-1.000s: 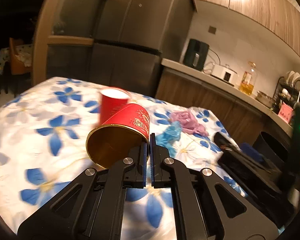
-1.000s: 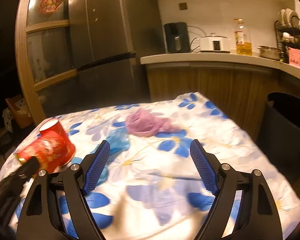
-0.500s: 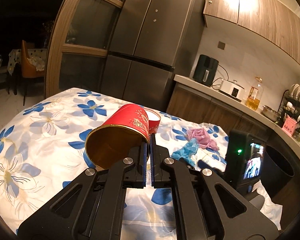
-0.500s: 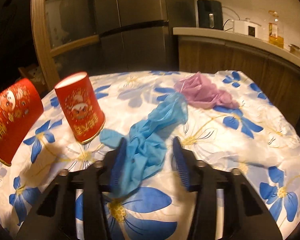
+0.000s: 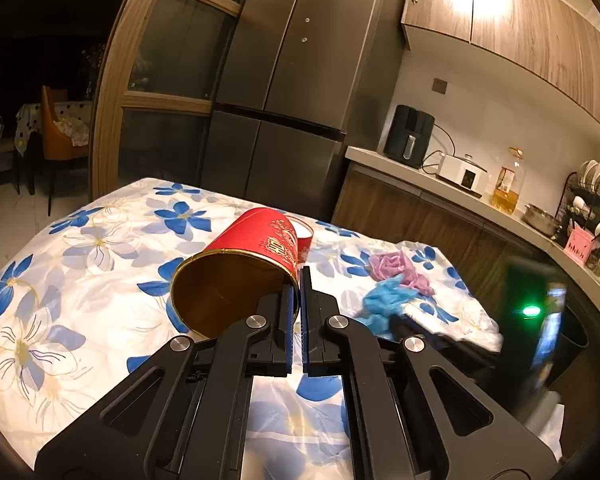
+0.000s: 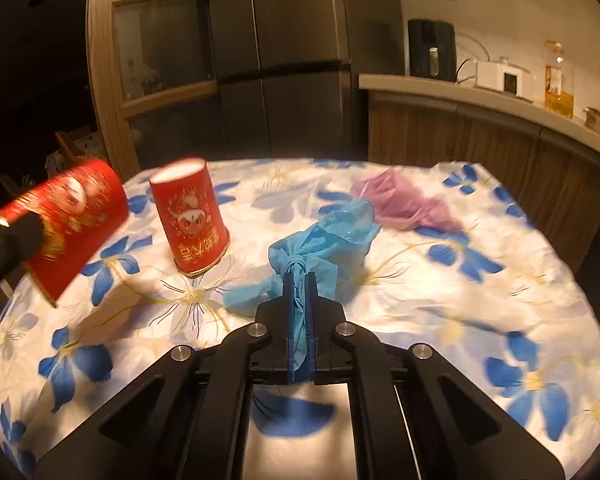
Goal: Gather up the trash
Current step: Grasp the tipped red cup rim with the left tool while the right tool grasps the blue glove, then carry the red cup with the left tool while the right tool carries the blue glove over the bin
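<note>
My left gripper [image 5: 299,280] is shut on the rim of a red paper cup [image 5: 244,268] with a gold inside, held tilted above the table; the cup also shows in the right wrist view [image 6: 72,220]. My right gripper [image 6: 299,280] is shut on a crumpled blue plastic bag [image 6: 324,240] that lies on the table, also seen in the left wrist view [image 5: 384,304]. A second red cup [image 6: 190,216] stands upside down on the cloth. A purple plastic bag [image 6: 404,200] lies beyond the blue one.
The table carries a white cloth with blue flowers [image 6: 480,300]. A dark bin [image 5: 572,336] stands at the table's right side. A steel fridge [image 5: 292,92] and a wooden counter with appliances [image 5: 452,188] lie behind.
My right gripper moved in to the blue bag and closed on it. My left gripper kept hold of the red cup and lifted it a little.
</note>
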The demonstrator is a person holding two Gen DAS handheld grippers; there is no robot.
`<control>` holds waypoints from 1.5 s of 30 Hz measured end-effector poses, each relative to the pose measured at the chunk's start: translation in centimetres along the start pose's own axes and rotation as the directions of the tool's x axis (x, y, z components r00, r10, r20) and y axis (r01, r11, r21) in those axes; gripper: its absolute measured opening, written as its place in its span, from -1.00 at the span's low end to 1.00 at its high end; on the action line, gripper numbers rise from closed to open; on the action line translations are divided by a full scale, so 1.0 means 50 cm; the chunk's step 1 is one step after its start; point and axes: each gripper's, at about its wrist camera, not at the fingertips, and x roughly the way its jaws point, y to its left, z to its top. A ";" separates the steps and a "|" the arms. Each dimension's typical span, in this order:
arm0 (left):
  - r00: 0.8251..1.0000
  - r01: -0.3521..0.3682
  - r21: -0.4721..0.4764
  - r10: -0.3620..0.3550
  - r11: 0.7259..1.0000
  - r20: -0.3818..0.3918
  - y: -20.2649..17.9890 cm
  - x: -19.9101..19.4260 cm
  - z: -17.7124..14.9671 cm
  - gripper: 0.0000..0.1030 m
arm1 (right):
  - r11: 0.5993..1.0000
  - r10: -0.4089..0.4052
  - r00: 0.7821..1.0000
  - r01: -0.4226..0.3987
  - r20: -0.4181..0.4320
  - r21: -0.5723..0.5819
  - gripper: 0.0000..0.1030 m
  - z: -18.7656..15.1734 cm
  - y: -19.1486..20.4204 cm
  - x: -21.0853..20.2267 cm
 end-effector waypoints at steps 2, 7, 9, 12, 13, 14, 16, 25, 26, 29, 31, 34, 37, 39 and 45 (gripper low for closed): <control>1.000 0.006 0.001 -0.006 1.000 -0.008 -0.008 -0.002 -0.003 -0.96 | 1.000 0.001 1.000 -0.001 0.022 0.001 -0.90 0.004 -0.014 -0.031; 0.999 0.024 0.015 -0.023 1.000 -0.022 -0.037 -0.006 -0.011 -0.96 | 1.000 -0.001 0.998 0.001 0.063 -0.004 -0.90 0.014 -0.040 -0.091; 0.999 0.030 0.026 -0.029 0.999 -0.029 -0.053 -0.008 -0.014 -0.96 | 1.000 -0.001 0.997 0.001 0.078 -0.002 -0.90 0.015 -0.050 -0.116; 0.998 0.037 0.043 -0.035 0.998 -0.044 -0.076 -0.008 -0.018 -0.96 | 1.000 -0.011 0.995 0.011 0.097 0.007 -0.90 0.017 -0.067 -0.142; 0.998 0.040 0.047 -0.038 0.998 -0.046 -0.082 -0.008 -0.018 -0.96 | 1.000 -0.015 0.994 0.014 0.104 0.011 -0.90 0.018 -0.076 -0.152; 0.998 0.044 0.053 -0.041 0.998 -0.048 -0.092 -0.009 -0.019 -0.96 | 1.000 -0.020 0.994 0.018 0.110 0.017 -0.90 0.018 -0.083 -0.160; 0.998 0.052 0.073 -0.048 0.996 -0.051 -0.112 -0.012 -0.020 -0.96 | 0.999 -0.029 0.992 0.026 0.120 0.026 -0.90 0.018 -0.098 -0.174; 0.996 0.082 0.151 -0.074 0.985 -0.057 -0.203 -0.013 -0.025 -0.96 | 0.995 -0.083 0.982 0.073 0.170 0.065 -0.90 0.020 -0.174 -0.243; 0.995 0.085 0.156 -0.077 0.984 -0.057 -0.211 -0.013 -0.025 -0.96 | 0.995 -0.089 0.981 0.079 0.175 0.067 -0.90 0.020 -0.181 -0.249; 0.994 0.099 0.179 -0.090 0.979 -0.058 -0.241 -0.010 -0.024 -0.96 | 0.992 -0.114 0.975 0.100 0.193 0.079 -0.90 0.021 -0.209 -0.269; 0.994 0.106 0.193 -0.097 0.975 -0.058 -0.259 -0.008 -0.024 -0.96 | 0.990 -0.128 0.972 0.112 0.199 0.090 -0.90 0.021 -0.224 -0.278; 0.992 0.126 0.217 -0.115 0.968 -0.060 -0.293 -0.002 -0.023 -0.96 | 0.985 -0.156 0.965 0.136 0.210 0.106 -0.91 0.022 -0.250 -0.291; 0.989 0.144 0.239 -0.132 0.960 -0.063 -0.324 0.005 -0.024 -0.96 | 0.979 -0.186 0.958 0.162 0.220 0.124 -0.90 0.021 -0.278 -0.303; 0.987 0.160 0.258 -0.147 0.953 -0.068 -0.351 0.012 -0.026 -0.96 | 0.974 -0.207 0.952 0.180 0.224 0.136 -0.91 0.021 -0.297 -0.311; 0.977 0.213 0.303 -0.196 0.929 -0.085 -0.422 0.030 -0.035 -0.96 | 0.955 -0.275 0.933 0.239 0.230 0.175 -0.90 0.019 -0.355 -0.335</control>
